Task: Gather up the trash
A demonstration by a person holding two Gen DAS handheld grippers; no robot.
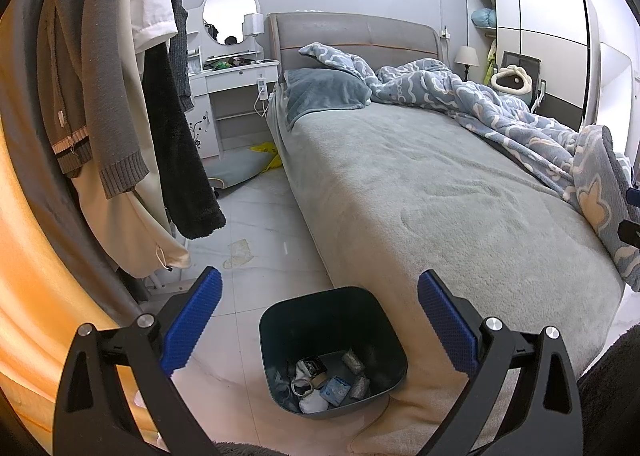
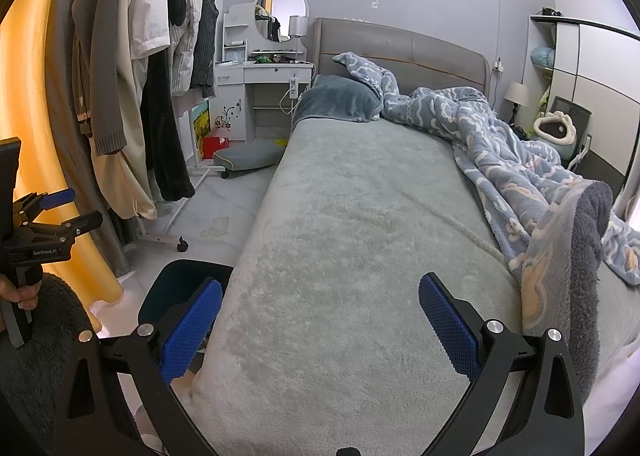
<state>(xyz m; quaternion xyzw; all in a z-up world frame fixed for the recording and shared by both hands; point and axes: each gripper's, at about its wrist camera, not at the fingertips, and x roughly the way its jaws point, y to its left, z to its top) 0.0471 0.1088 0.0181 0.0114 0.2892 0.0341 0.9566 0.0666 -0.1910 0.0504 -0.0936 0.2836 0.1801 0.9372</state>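
Note:
A dark bin (image 1: pixel 280 320) stands on the floor against the bed's corner, holding several crumpled scraps and small packets (image 1: pixel 332 388). My left gripper (image 1: pixel 319 302) hangs open directly above the bin, nothing between its blue pads. A flattened pale wrapper (image 1: pixel 240 252) lies on the tiles further along the bedside; it also shows in the right wrist view as a pale wrapper (image 2: pixel 216 226). My right gripper (image 2: pixel 320 306) is open over the foot of the grey bed (image 2: pixel 340 223), empty. The bin's rim (image 2: pixel 180 268) peeks out at its left, and the left gripper (image 2: pixel 46 211) shows in a hand at the far left.
A rolling clothes rack (image 2: pixel 132 75) full of coats lines the left side, with an orange curtain (image 1: pixel 24 256) behind. A rumpled blue blanket (image 1: pixel 520 115) covers the bed's right side. A white vanity (image 1: pixel 236 75), floor cushion (image 2: pixel 248 155) and yellow bag (image 1: pixel 266 153) sit beyond.

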